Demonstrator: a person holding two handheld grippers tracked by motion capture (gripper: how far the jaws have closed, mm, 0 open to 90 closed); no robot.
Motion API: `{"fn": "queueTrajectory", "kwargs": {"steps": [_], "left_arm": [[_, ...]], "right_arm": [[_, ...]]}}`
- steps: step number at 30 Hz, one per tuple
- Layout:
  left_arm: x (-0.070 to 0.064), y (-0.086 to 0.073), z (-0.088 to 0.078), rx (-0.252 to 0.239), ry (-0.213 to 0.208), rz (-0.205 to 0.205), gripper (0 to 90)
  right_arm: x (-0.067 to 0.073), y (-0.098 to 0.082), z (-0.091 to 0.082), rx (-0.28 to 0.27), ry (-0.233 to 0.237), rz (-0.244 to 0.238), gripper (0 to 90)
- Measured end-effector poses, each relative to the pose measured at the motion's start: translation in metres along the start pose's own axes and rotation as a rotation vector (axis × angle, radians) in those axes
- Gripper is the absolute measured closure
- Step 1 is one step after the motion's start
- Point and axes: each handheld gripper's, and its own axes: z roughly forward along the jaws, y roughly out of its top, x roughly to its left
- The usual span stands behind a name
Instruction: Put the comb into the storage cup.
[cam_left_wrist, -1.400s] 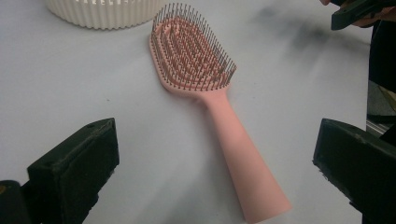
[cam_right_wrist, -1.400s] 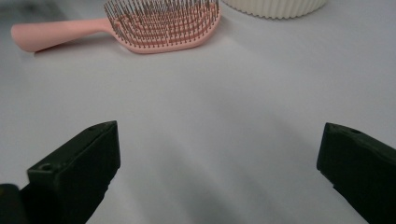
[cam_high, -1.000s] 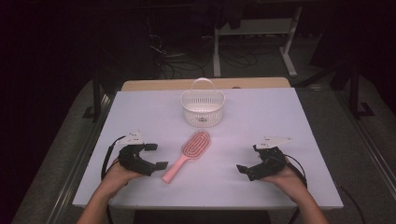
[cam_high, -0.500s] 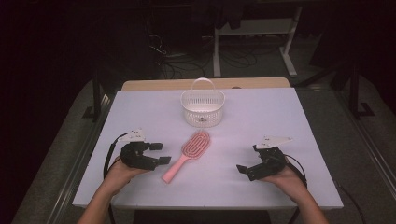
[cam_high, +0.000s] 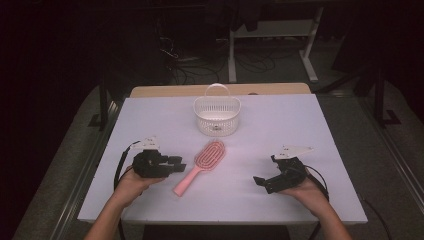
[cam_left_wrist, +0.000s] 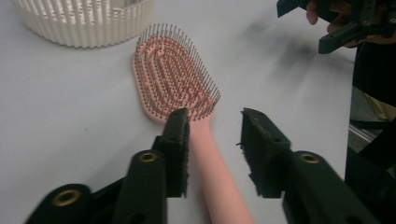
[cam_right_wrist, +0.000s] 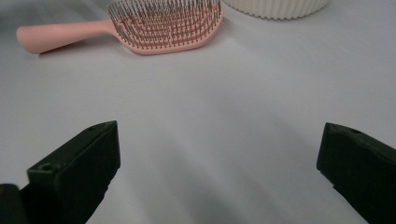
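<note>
A pink hairbrush (cam_high: 209, 154) lies bristles up in the middle of the white table, its handle pointing toward the near left. My left gripper (cam_high: 179, 164) sits at the handle's left. In the left gripper view its jaws (cam_left_wrist: 215, 126) straddle the handle near the brush head (cam_left_wrist: 173, 74). They have just been closing; a gap remains on the right side, so the pads do not clamp it. My right gripper (cam_high: 265, 169) rests at the near right, open wide with nothing between its jaws (cam_right_wrist: 219, 140), facing the brush (cam_right_wrist: 163, 23).
A white slotted basket (cam_high: 217, 122) with a handle stands behind the brush, also seen as the basket (cam_left_wrist: 84, 23) and basket (cam_right_wrist: 275, 7). The white table (cam_high: 300, 125) ends at a wooden strip at the back; dark floor and cables lie beyond.
The left gripper's jaws have narrowed from wide open and shifted slightly toward the brush handle. The right gripper and the brush have stayed in place.
</note>
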Motion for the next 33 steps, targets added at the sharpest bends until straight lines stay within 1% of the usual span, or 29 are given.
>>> {"fn": "queueTrajectory", "kwargs": {"steps": [8, 9, 14, 20, 27, 33], "left_arm": [[-0.006, 0.007, 0.008, 0.014, -0.032, 0.010, 88.7], [-0.007, 0.008, 0.009, 0.016, -0.033, 0.013, 90.0], [-0.012, 0.012, 0.017, 0.036, -0.044, 0.031, 90.0], [-0.017, 0.016, 0.028, 0.045, -0.057, 0.037, 90.0], [-0.021, 0.014, 0.037, 0.078, -0.069, 0.047, 90.0], [-0.025, 0.011, 0.046, 0.120, -0.072, 0.065, 90.0]], "right_arm": [[0.000, 0.000, 0.000, 0.001, 0.002, 0.000, 0.0], [0.000, 0.000, 0.000, 0.000, 0.002, 0.001, 0.0], [0.000, 0.000, 0.000, 0.001, 0.002, 0.002, 0.0], [0.000, 0.000, 0.000, 0.001, 0.002, 0.004, 0.0], [0.000, 0.000, -0.001, -0.002, 0.003, 0.005, 0.0], [0.000, 0.000, -0.001, 0.000, 0.007, 0.006, 0.0]]}}
